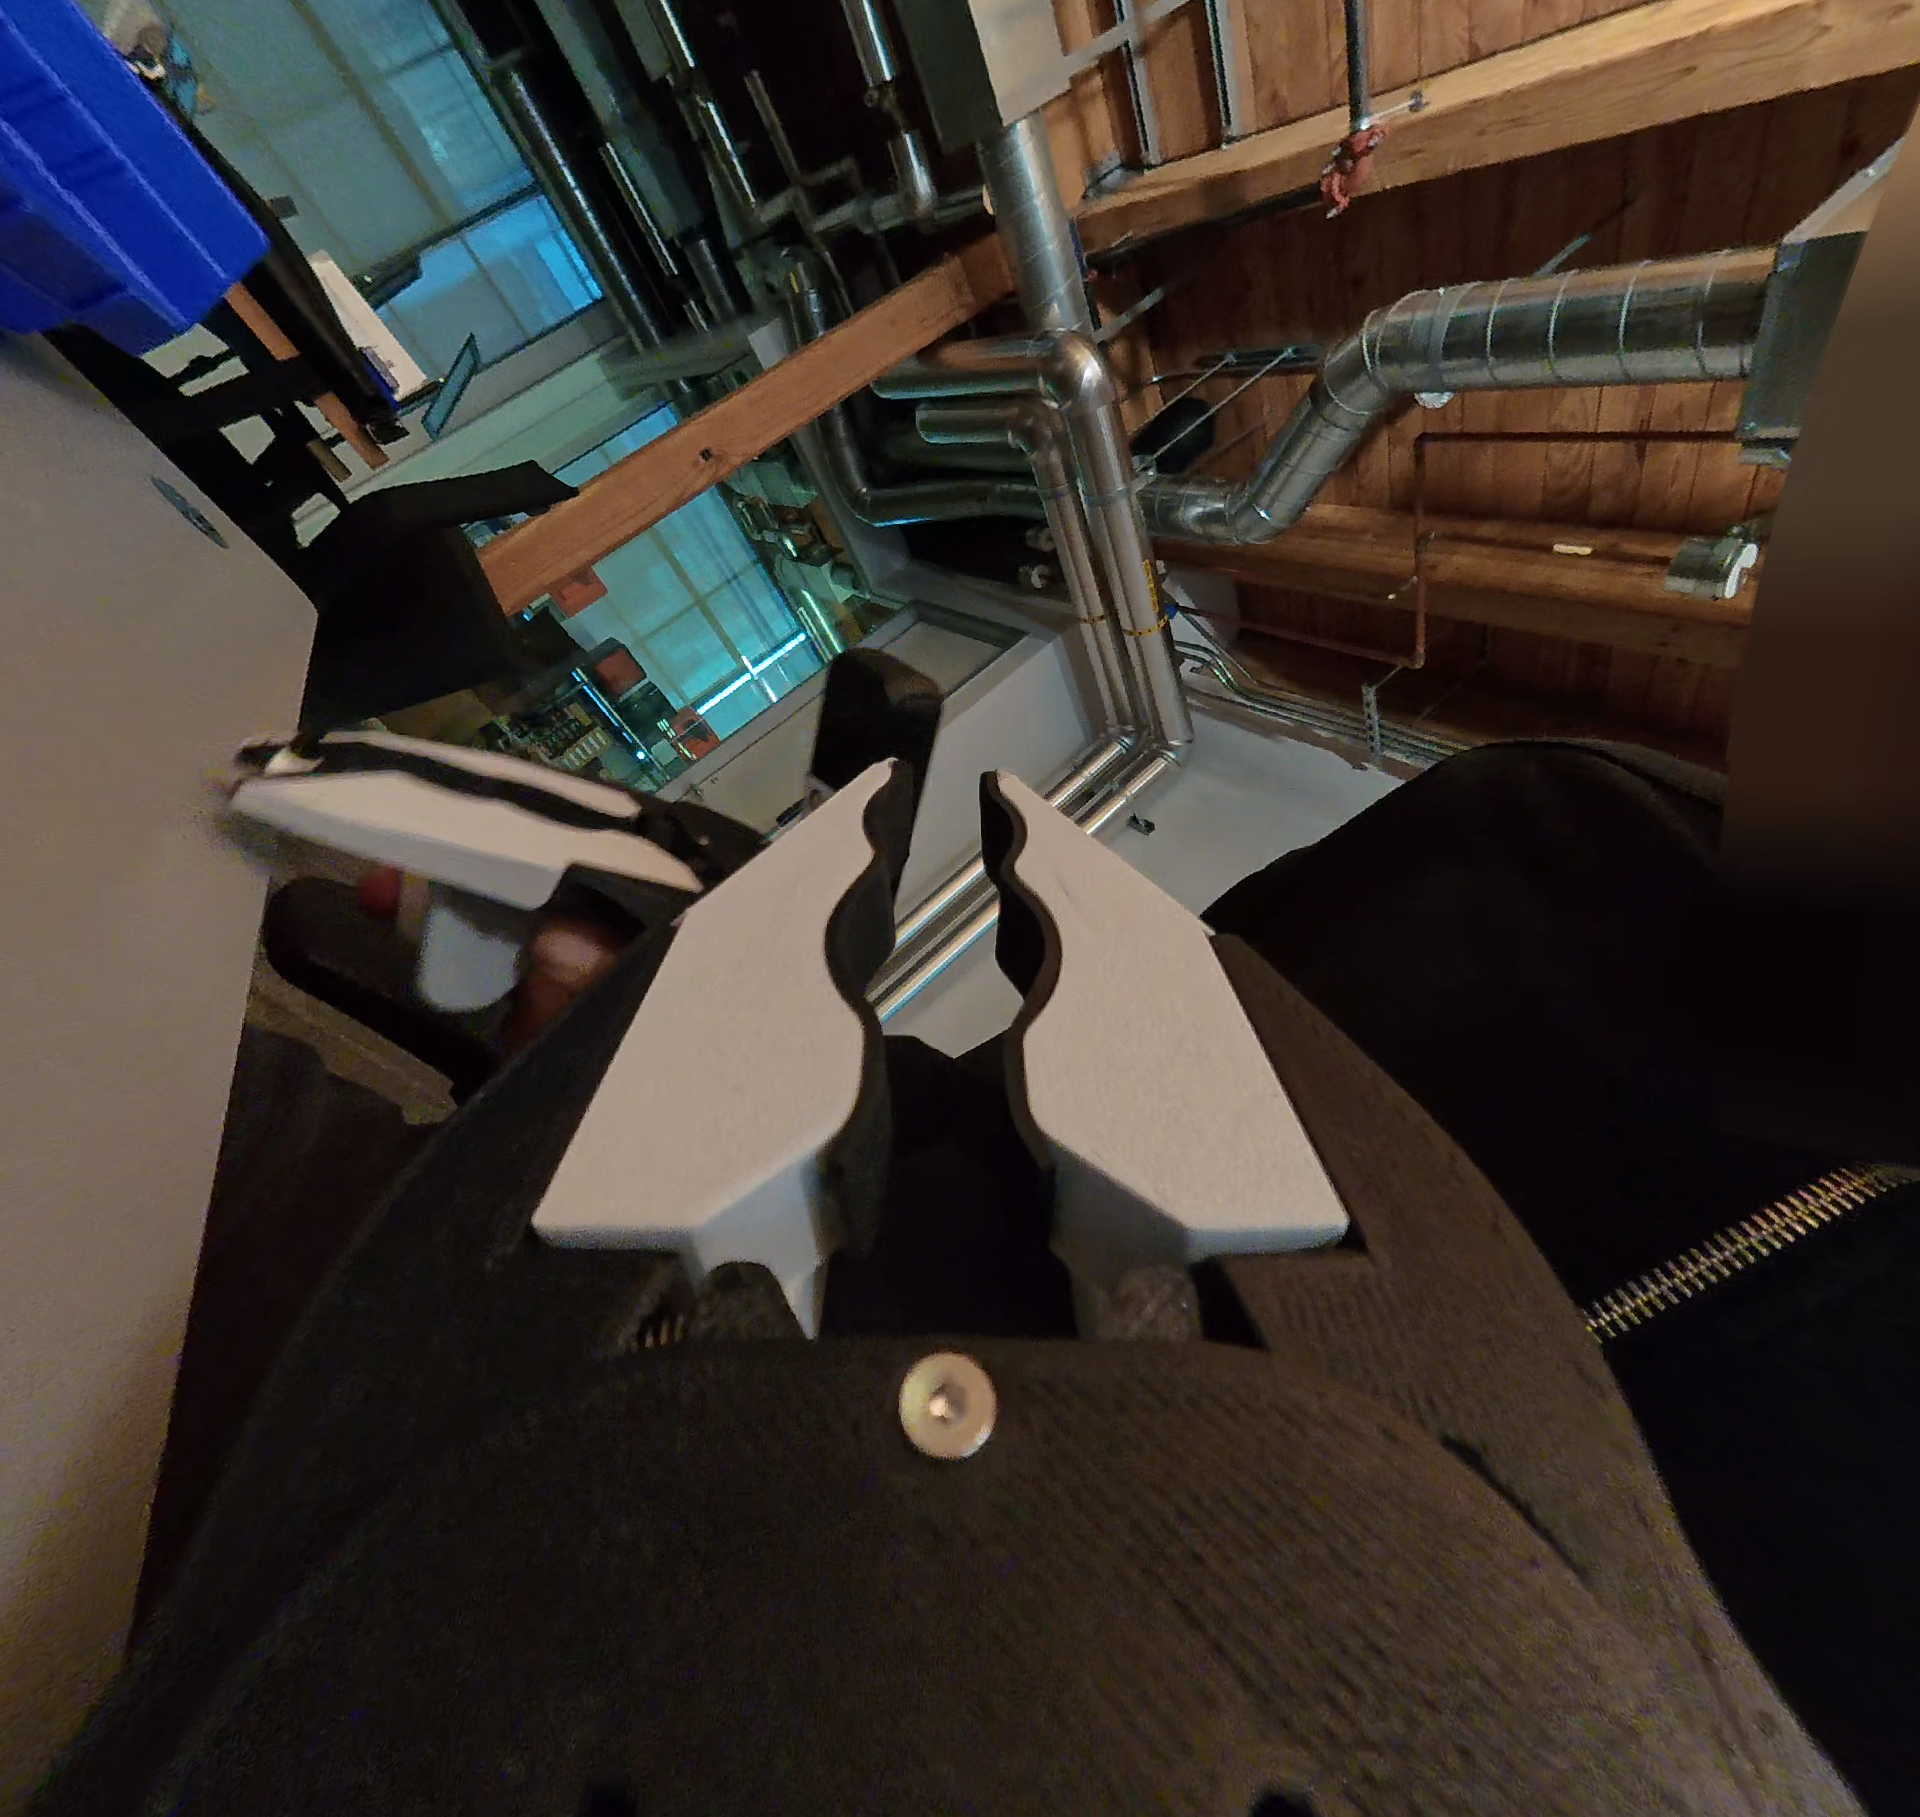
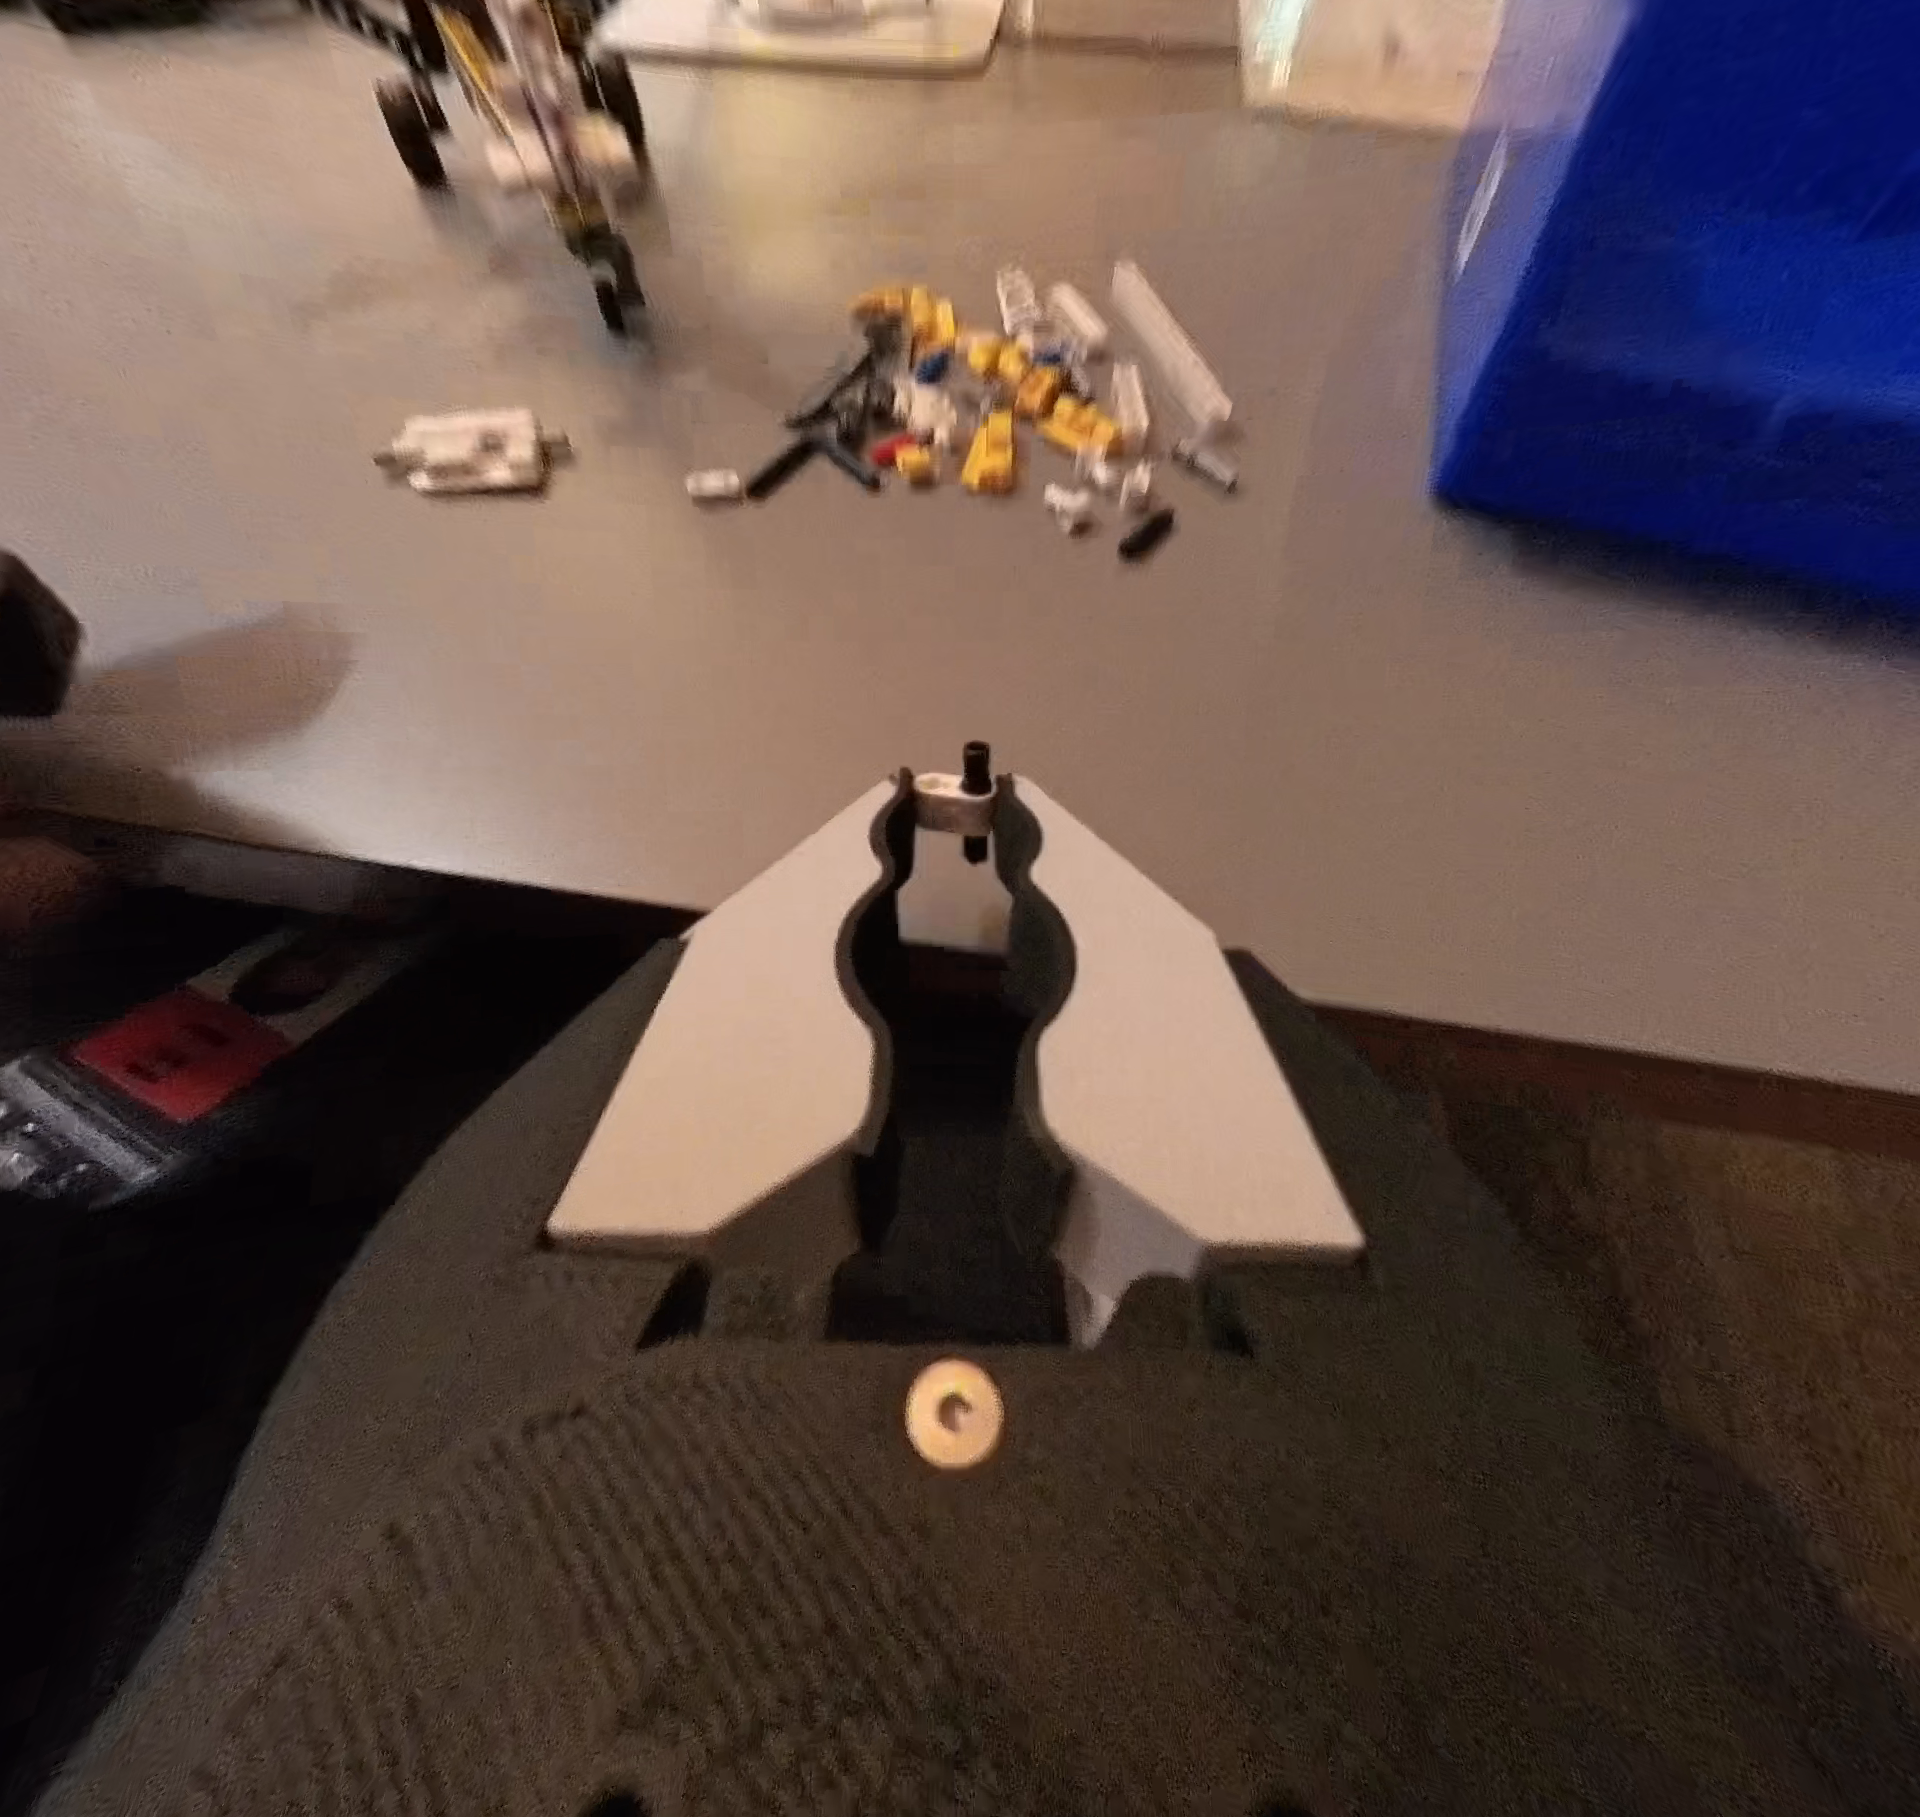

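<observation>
My right gripper point(image 2: 954, 793) is shut on a small white toy building piece point(image 2: 940, 799) with a black pin point(image 2: 977, 765) through it. It holds the piece just above the front edge of the grey table point(image 2: 623, 676). My left gripper point(image 1: 940, 791) points up towards the ceiling with its jaws a little apart. Pipes show through the gap and nothing is pressed between the pads. A dark shape point(image 1: 878, 718) stands just past its left fingertip; I cannot tell what it is. The right gripper also shows blurred in the left wrist view point(image 1: 436, 827).
A pile of yellow, white and black toy pieces point(image 2: 997, 396) lies mid-table, with a white sub-assembly point(image 2: 468, 453) to its left. A wheeled model point(image 2: 520, 105) stands at the back left, and a blue bin point(image 2: 1714, 261) on the right. A person's black zipped garment point(image 1: 1662, 1040) is close beside the left gripper. The grippers' ends are close to 15 cm from one another.
</observation>
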The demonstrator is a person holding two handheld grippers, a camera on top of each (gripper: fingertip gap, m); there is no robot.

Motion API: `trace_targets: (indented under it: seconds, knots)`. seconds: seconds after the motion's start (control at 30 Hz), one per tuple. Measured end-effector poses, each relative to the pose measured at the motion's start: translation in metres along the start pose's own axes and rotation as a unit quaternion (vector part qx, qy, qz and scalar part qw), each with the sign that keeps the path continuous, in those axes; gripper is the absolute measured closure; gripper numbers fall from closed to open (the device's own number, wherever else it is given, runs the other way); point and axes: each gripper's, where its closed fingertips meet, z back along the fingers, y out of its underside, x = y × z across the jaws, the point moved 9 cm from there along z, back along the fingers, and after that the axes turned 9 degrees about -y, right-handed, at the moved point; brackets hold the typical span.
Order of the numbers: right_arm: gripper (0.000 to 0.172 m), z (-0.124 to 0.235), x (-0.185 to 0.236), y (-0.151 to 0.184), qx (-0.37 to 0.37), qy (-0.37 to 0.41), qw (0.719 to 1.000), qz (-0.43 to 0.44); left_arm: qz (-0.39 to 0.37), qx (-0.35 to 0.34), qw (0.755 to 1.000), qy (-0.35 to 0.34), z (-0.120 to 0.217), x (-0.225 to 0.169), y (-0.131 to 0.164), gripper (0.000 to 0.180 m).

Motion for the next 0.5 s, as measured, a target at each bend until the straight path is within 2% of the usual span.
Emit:
trace_targets:
  seconds: [0.1, 0.2, 0.27, 0.4, 0.5]
  knots:
    - [0.158, 0.007, -0.001, -0.016, -0.04, 0.007, 0.999, 0.025, -0.002, -0.001, 1.0, -0.004, 0.0, 0.001, 0.001, 0.171]
    - [0.158, -0.001, -0.008, 0.014, -0.019, -0.006, 0.999, -0.026, 0.003, 0.001, 1.0, -0.001, -0.001, 0.001, 0.002, 0.171]
    - [0.157, 0.002, -0.012, 0.013, -0.032, -0.013, 0.998, -0.055, 0.002, 0.003, 1.0, -0.003, -0.002, 0.001, 0.002, 0.171]
    - [0.158, 0.004, -0.006, -0.012, -0.085, -0.028, 0.996, -0.013, -0.002, 0.004, 1.0, -0.011, -0.001, 0.002, 0.002, 0.171]
    - [0.158, -0.005, -0.005, 0.004, -0.068, -0.04, 0.997, -0.02, -0.002, 0.007, 1.0, -0.014, -0.001, 0.003, 0.002, 0.171]
